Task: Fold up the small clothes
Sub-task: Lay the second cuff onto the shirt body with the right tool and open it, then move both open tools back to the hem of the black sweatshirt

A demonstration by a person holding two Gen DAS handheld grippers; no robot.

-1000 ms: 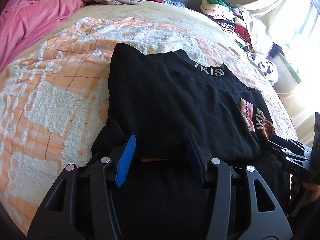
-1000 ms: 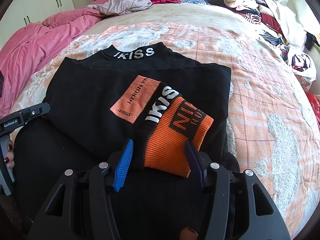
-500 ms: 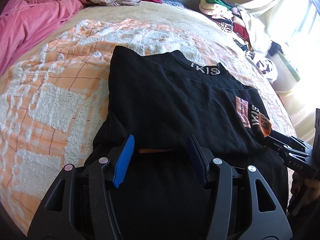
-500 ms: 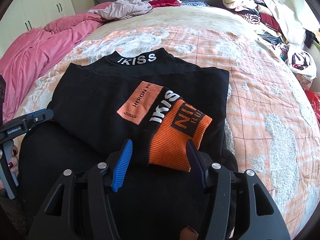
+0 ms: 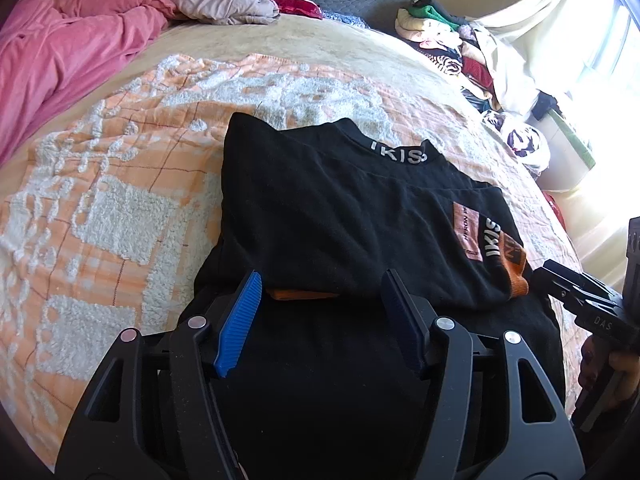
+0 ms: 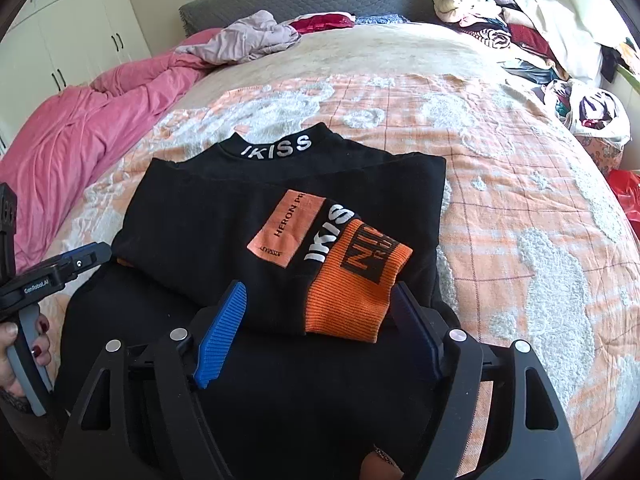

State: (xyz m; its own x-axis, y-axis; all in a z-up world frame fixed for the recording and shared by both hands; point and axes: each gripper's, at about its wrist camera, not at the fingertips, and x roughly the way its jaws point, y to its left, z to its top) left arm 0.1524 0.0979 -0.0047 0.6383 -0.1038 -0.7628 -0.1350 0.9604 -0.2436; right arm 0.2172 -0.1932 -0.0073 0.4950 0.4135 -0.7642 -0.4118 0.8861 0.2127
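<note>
A black top (image 5: 332,216) with a white "IKISS" collar (image 6: 280,148) lies on the bed, its sleeves folded in over its body. An orange cuff (image 6: 356,284) and an orange patch (image 6: 286,232) lie on top at the right. A second orange cuff edge (image 5: 300,294) peeks out at the left. My left gripper (image 5: 320,312) is open and empty over the top's near left part. My right gripper (image 6: 316,320) is open, its jaws either side of the orange cuff, holding nothing. Each gripper shows in the other's view (image 6: 52,280) (image 5: 588,304).
The top lies on an orange and white checked blanket (image 6: 540,208). A pink duvet (image 6: 80,128) is at the left, a mauve garment (image 6: 248,40) near the grey headboard, and a heap of clothes (image 6: 520,28) at the far right.
Both grippers have drawn back slightly from the top and risen a little; both stay open. The top has not moved.
</note>
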